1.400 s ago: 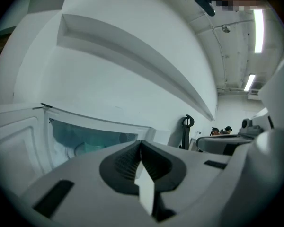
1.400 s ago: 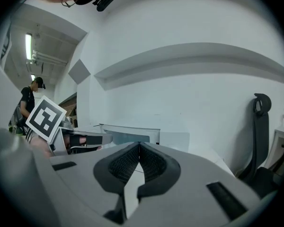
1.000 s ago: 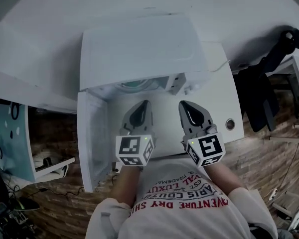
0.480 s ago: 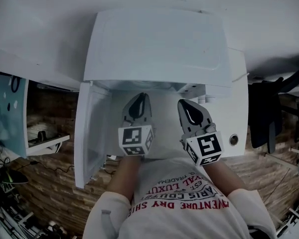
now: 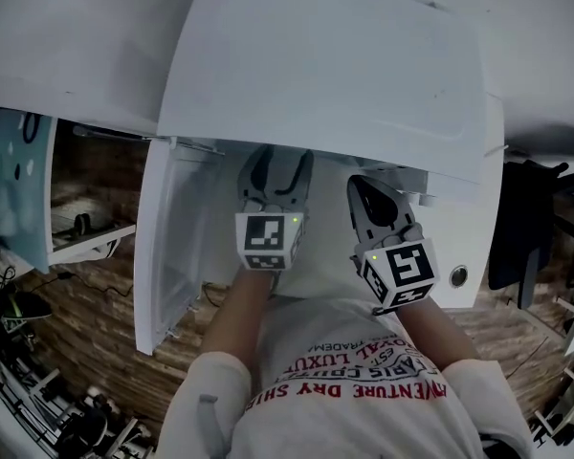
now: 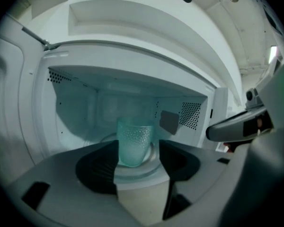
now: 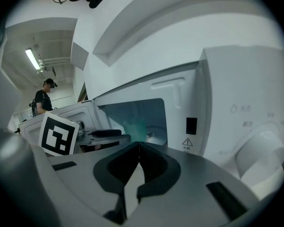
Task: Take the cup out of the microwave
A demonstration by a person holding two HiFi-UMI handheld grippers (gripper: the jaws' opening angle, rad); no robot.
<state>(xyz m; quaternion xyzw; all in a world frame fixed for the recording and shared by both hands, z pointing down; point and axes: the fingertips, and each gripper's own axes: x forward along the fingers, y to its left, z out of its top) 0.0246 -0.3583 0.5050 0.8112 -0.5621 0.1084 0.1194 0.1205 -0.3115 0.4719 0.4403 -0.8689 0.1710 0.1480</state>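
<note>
Gently now: bring the opening claw around the cup

Head view: the microwave [image 5: 325, 75] has its door [image 5: 167, 247] swung open at 9 o'clock. The left claw [image 5: 279, 165] is at the mouth of the cavity. The right claw [image 5: 365, 197] is beside it at 3 o'clock.

Left gripper view: the left claw [image 6: 138, 151] is opening and grasps nothing. The cup [image 6: 134, 143] stands upright on the glass plate [image 6: 137, 170] deep inside, seen in the gap at 12 o'clock, untouched. I would open fully, go straight in and low, and close only when both pads are beside the cup wall.

Right gripper view: the right claw [image 7: 138, 148] is clenched and empty. The cup [image 7: 132, 126] shows as a green patch at 12 o'clock. Better to keep this claw outside.
</note>
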